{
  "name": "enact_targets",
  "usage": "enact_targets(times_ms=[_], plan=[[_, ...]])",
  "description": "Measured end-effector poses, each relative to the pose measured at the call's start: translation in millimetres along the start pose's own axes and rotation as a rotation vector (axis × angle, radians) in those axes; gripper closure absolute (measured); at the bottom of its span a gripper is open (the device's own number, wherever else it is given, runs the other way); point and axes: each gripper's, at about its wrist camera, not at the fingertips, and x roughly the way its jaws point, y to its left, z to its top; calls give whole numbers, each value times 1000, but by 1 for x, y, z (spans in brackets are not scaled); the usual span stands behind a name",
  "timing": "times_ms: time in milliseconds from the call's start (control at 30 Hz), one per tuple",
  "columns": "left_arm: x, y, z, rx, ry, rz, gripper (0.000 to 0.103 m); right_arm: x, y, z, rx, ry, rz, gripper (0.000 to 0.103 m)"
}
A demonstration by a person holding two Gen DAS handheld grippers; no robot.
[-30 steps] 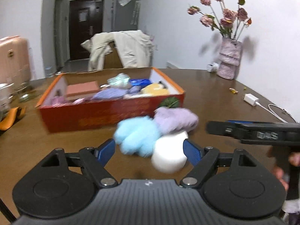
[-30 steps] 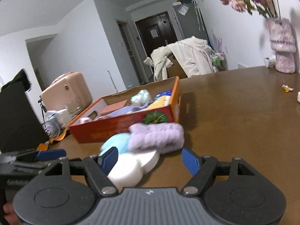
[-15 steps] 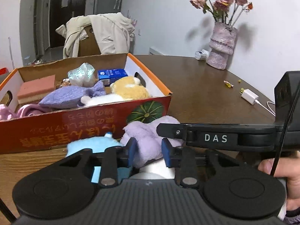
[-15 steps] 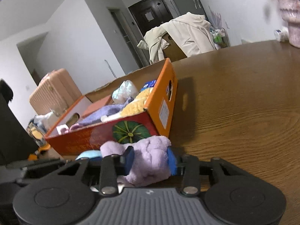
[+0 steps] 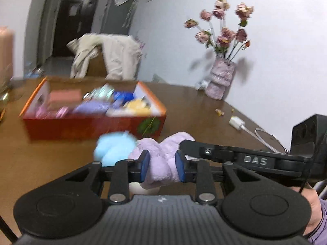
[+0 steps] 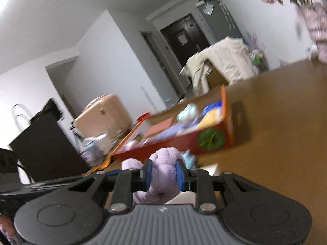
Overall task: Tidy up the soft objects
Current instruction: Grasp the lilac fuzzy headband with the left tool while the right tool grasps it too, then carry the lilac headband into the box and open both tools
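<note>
A fluffy purple plush (image 5: 161, 163) is held by both grippers at once. My left gripper (image 5: 162, 166) is shut on one end of it. My right gripper (image 6: 162, 172) is shut on the other end (image 6: 163, 175); its arm shows in the left wrist view (image 5: 241, 159). A light blue plush (image 5: 113, 148) and a white foam piece (image 5: 145, 188) lie on the table under and beside the purple one. The red-orange cardboard box (image 5: 81, 126) with several soft things stands just beyond; it also shows in the right wrist view (image 6: 184, 140).
A brown wooden table (image 5: 194, 110) carries a purple vase of dried roses (image 5: 219, 81), a white charger with cable (image 5: 237, 122) and small sweets (image 5: 219, 112) at the right. A pink suitcase (image 6: 102, 118) and a coat-covered chair (image 5: 106, 57) stand beyond the table.
Both grippers went from open to shut on the purple plush and have lifted it a little. The cameras have pulled back and tilted; the view is blurred by motion.
</note>
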Motion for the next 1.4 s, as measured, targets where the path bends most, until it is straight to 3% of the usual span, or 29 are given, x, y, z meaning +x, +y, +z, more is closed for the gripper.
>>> enact_targets(times_ms=[133, 233, 267, 367, 500, 667, 733, 800, 933, 1100, 1233, 1400], plan=[[-25, 22, -44, -77, 51, 55, 73, 2, 22, -50, 17, 88, -2, 79], [-37, 31, -66, -85, 46, 134, 64, 7, 30, -78, 17, 119, -66, 75], [-42, 32, -71, -84, 38, 135, 56, 7, 33, -82, -3, 114, -84, 73], [-47, 35, -78, -74, 33, 134, 49, 4, 35, -85, -2, 112, -99, 64], [-37, 46, -84, -128, 47, 116, 49, 2, 33, -84, 3, 106, -124, 59], [-29, 53, -89, -181, 46, 58, 49, 9, 26, -85, 72, 117, -93, 59], [-27, 54, -90, -185, 49, 39, 55, 12, 23, -86, 94, 127, -78, 59], [-23, 55, -91, -190, 56, 29, 67, 15, 23, -87, 104, 130, -80, 60], [-21, 56, -88, -176, 33, 15, 80, 21, 28, -87, 85, 142, -86, 73], [-25, 70, -52, -170, -43, -13, 82, 30, 43, -56, 53, 117, -49, 77], [-11, 88, 9, -120, -124, 1, 82, 64, 58, 0, -13, 72, -3, 77], [31, 134, 91, -138, -129, 35, 82, 131, 71, 76, -100, 47, 16, 77]])
